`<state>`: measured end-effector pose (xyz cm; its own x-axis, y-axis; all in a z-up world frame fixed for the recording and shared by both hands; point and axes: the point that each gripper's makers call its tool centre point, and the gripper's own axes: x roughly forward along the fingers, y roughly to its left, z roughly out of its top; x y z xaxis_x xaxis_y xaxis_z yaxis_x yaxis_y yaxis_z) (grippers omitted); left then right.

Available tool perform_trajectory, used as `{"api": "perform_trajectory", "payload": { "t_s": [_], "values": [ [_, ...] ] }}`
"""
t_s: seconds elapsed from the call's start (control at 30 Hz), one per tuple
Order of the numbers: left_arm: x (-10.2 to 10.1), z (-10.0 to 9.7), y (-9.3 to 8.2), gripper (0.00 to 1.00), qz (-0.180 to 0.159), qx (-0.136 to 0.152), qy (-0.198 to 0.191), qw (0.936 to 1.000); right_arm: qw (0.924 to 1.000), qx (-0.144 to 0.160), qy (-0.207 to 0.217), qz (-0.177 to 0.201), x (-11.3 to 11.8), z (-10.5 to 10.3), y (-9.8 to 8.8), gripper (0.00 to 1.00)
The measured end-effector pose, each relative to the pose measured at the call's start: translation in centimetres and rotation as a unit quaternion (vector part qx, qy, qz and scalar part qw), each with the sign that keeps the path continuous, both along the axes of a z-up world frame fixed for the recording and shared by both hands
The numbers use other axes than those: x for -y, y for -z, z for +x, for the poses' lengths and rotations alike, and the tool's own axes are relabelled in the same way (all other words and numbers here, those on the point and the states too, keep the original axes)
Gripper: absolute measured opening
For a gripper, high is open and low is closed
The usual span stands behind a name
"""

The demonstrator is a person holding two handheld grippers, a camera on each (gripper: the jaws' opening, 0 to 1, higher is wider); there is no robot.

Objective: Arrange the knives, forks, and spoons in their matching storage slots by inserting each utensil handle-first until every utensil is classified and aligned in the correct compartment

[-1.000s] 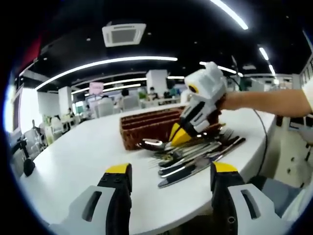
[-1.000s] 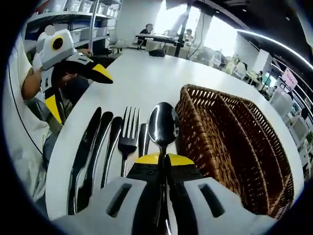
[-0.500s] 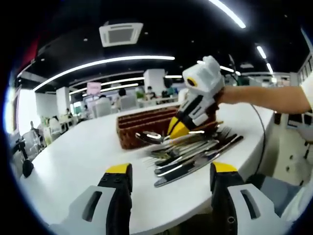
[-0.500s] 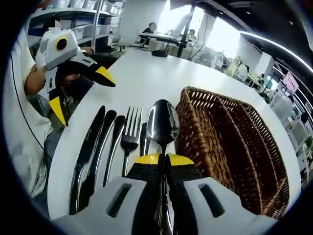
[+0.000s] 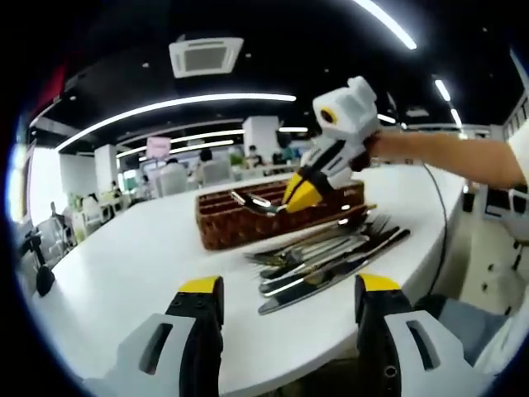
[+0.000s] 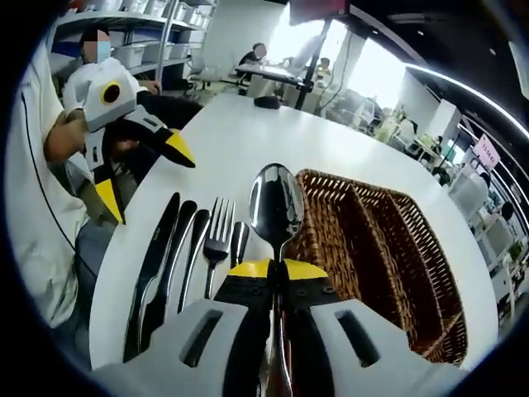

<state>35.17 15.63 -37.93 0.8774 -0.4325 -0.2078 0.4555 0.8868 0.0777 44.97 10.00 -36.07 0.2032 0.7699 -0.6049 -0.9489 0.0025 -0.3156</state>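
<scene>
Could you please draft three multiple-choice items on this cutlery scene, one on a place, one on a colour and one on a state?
1. Where is the spoon?
A. Flat on the table among the knives
B. Clamped in the right gripper, lifted off the table
C. Lying in the wicker basket

2. What colour are the tips of the left gripper?
A. Yellow
B. Red
C. Blue

3. How do the left gripper's jaws stand?
A. Shut on a fork
B. Shut on nothing
C. Apart, holding nothing

Answers:
1. B: the yellow tips pinch its handle and the bowl hangs clear above the cutlery pile.
2. A: both tips show yellow.
3. C: a wide gap lies between them.
</scene>
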Motion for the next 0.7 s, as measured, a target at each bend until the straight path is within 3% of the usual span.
{"api": "perform_trajectory", "payload": {
  "t_s": [0.33,0.37,0.7],
  "values": [
    [0.4,-0.2,-0.1,0.64,0.003,0.001,0.005,1.0000,0.9994,0.027,0.003,0.021,0.3,1.3,-3.5,0.03],
    [0.4,-0.1,-0.1,0.64,0.002,0.001,0.005,1.0000,0.9996,0.016,0.006,0.025,0.4,1.6,-3.9,0.03],
    [0.6,0.0,-0.7,0.64,0.000,0.006,0.008,0.9999,0.9989,0.033,0.022,0.025,1.4,3.8,-5.7,0.03]
  ]
}}
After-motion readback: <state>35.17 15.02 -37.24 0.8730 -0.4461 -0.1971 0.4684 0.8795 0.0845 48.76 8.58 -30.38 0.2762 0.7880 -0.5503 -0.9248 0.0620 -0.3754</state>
